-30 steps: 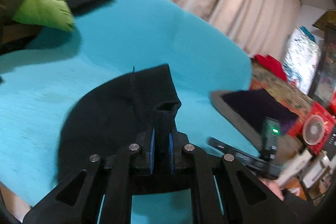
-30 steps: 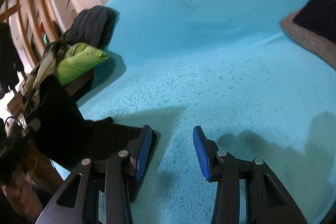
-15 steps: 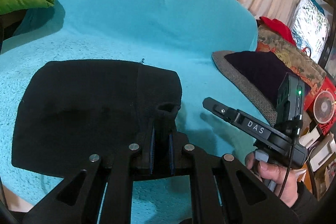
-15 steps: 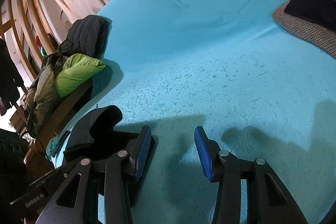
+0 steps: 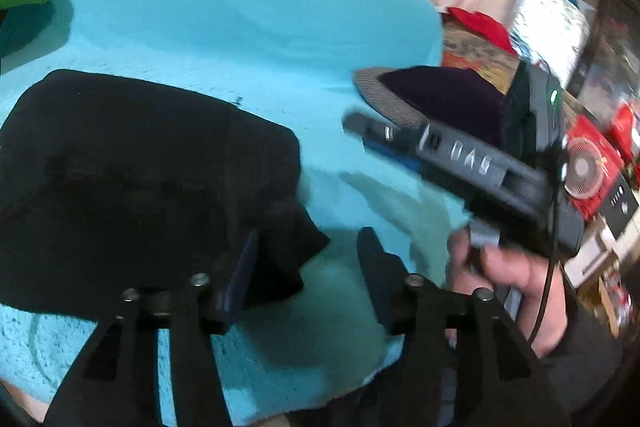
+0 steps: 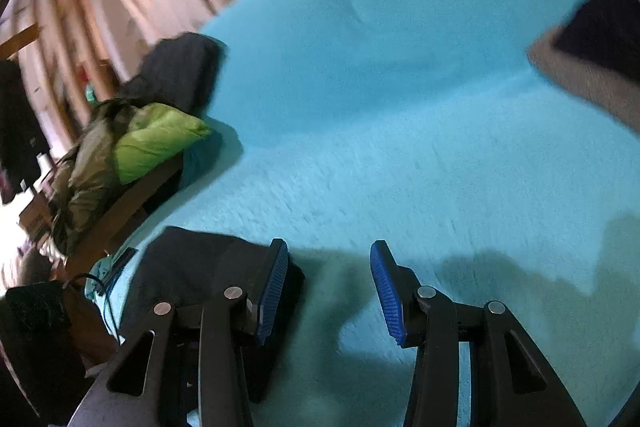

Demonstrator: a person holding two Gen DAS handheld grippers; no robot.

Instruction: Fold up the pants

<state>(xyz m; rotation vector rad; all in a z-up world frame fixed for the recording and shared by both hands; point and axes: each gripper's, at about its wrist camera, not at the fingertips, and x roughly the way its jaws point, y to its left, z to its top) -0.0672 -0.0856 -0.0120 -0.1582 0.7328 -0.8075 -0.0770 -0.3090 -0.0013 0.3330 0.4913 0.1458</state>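
At the lower centre of the left wrist view, my left gripper (image 5: 308,267) has just been opening: its jaws stand apart, and a corner of the black pants (image 5: 132,179) lies loose between them, beside the left pad. The pants rest as a folded bundle on the blue blanket (image 5: 248,27), filling the left half of the frame. I judge the step in hand to be letting go after a fold. To do it well, I draw straight back so no pad snags the cloth. My right gripper (image 6: 328,291) is released, over bare blanket, with the pants at lower left.
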